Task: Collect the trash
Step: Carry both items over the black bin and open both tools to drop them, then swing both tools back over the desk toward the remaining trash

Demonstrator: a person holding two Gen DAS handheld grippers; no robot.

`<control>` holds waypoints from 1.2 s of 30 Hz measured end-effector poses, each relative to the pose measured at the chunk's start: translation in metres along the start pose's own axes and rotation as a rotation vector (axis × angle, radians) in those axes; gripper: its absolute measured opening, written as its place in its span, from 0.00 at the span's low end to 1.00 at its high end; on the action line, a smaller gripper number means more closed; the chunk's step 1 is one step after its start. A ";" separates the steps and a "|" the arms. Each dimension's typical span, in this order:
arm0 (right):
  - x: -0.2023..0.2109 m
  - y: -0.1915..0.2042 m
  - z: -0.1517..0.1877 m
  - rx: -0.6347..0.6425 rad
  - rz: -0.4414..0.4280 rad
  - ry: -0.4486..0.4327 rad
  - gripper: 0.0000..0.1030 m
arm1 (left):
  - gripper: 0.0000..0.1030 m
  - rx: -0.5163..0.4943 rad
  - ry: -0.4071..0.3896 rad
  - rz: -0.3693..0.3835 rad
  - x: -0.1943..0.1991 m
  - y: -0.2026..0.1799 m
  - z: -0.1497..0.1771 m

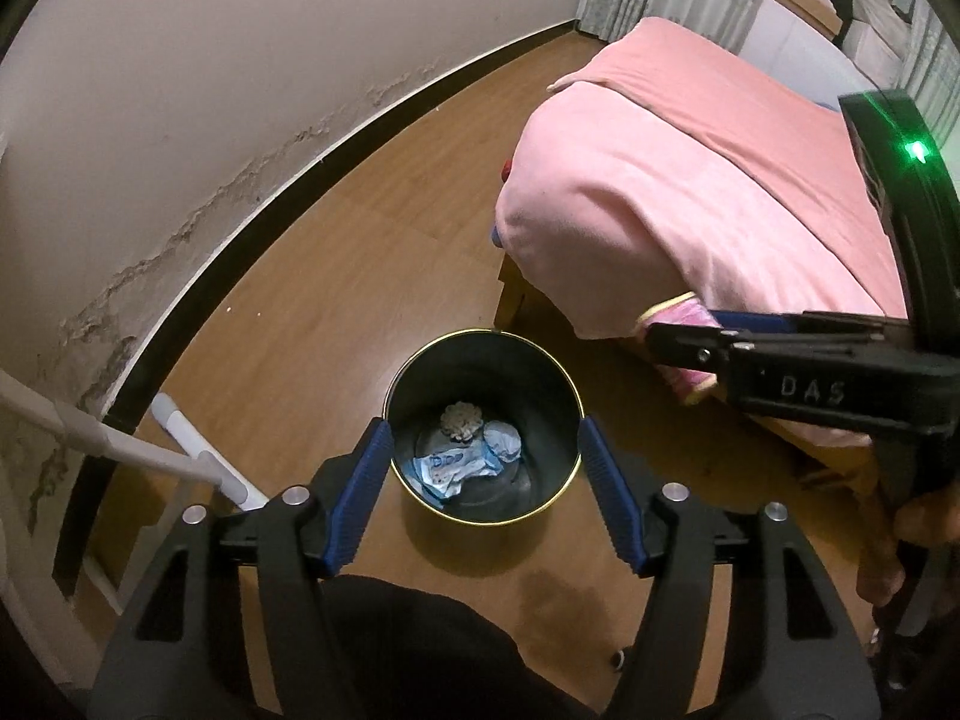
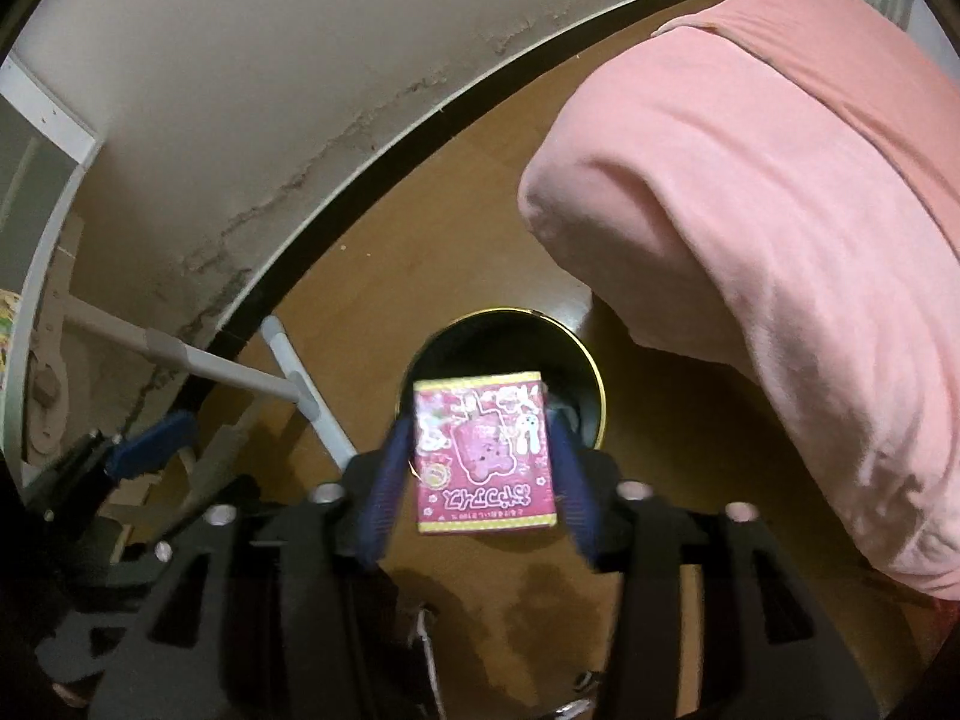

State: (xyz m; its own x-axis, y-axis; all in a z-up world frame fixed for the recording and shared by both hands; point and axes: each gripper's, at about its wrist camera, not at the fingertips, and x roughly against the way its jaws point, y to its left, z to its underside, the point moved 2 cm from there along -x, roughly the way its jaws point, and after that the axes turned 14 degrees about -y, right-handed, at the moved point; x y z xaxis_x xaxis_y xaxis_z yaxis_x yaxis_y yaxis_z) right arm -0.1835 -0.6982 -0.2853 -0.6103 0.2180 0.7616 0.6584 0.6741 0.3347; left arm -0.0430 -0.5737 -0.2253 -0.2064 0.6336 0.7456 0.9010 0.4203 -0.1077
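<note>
A dark round trash bin (image 1: 543, 387) with a gold rim stands on the wooden floor beside the bed; it also shows in the right wrist view (image 2: 579, 360). Crumpled paper and a blue-white wrapper (image 1: 456, 465) lie inside it. My left gripper (image 1: 486, 450) is open and empty, hovering above the bin. My right gripper (image 2: 483, 450) is shut on a pink snack box (image 2: 483, 456), held above the bin's near rim. In the left wrist view the right gripper (image 1: 684, 354) comes in from the right with the pink box (image 1: 690, 315) between its fingers.
A bed with a pink blanket (image 1: 690, 180) stands to the right of the bin. A white wall with a black baseboard (image 1: 288, 204) runs along the left. A white mop handle (image 1: 180, 438) lies on the floor left of the bin.
</note>
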 end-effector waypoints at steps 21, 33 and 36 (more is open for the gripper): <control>0.078 0.036 -0.035 0.053 0.043 -0.224 0.87 | 0.90 -0.032 -0.164 0.038 0.132 -0.011 -0.019; 0.107 0.243 -0.004 0.386 -0.256 -0.239 0.87 | 0.91 0.257 -0.316 -0.566 0.340 0.234 0.062; 0.112 0.299 0.011 0.480 -0.337 -0.227 0.87 | 0.92 0.364 -0.307 -0.695 0.378 0.298 0.097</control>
State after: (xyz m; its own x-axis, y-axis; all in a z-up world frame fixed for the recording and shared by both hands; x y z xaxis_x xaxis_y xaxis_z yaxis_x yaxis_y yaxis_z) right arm -0.0602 -0.4639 -0.1059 -0.8628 0.0466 0.5035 0.1741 0.9622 0.2093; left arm 0.1103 -0.1456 -0.0392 -0.8106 0.2796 0.5146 0.3622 0.9298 0.0653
